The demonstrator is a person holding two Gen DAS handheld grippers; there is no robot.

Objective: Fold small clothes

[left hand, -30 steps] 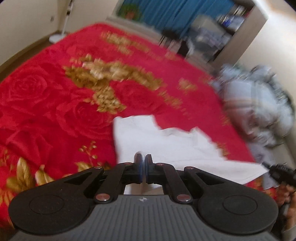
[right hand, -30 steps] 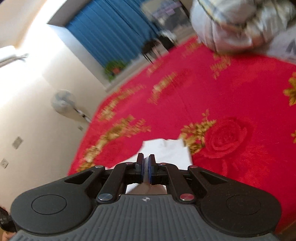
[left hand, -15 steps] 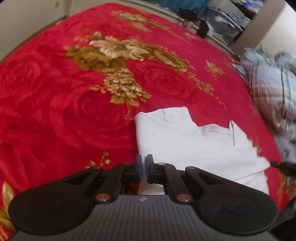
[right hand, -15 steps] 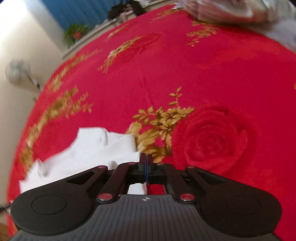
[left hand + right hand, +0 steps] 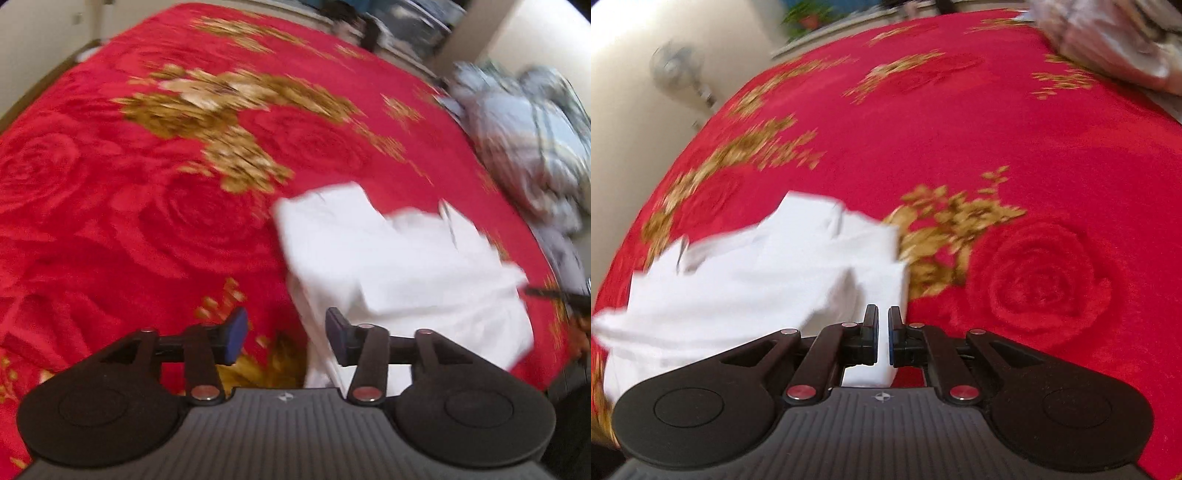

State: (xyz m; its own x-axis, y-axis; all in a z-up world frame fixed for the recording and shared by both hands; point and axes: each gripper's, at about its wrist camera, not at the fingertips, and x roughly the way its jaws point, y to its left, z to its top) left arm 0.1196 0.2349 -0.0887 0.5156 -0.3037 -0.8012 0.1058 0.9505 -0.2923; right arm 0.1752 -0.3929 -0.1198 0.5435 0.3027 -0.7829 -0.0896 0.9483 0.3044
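A small white garment (image 5: 399, 266) lies crumpled on the red flowered blanket (image 5: 147, 221). My left gripper (image 5: 282, 334) is open wide and empty, just above the garment's near left edge. In the right wrist view the same garment (image 5: 757, 273) lies to the left. My right gripper (image 5: 882, 334) has its jaws parted by a narrow gap over the garment's near right corner, and the cloth lies under the gap, not pinched. The right gripper's tip (image 5: 554, 293) shows at the far right of the left wrist view.
A heap of grey striped bedding (image 5: 532, 147) lies at the blanket's far right; it also shows in the right wrist view (image 5: 1108, 40). A standing fan (image 5: 677, 70) is by the wall on the left. Furniture stands beyond the blanket's far edge.
Both grippers were shut on the garment's edges and have opened, the left one wide, the right one slightly. The garment has dropped onto the blanket. Both views are blurred by motion.
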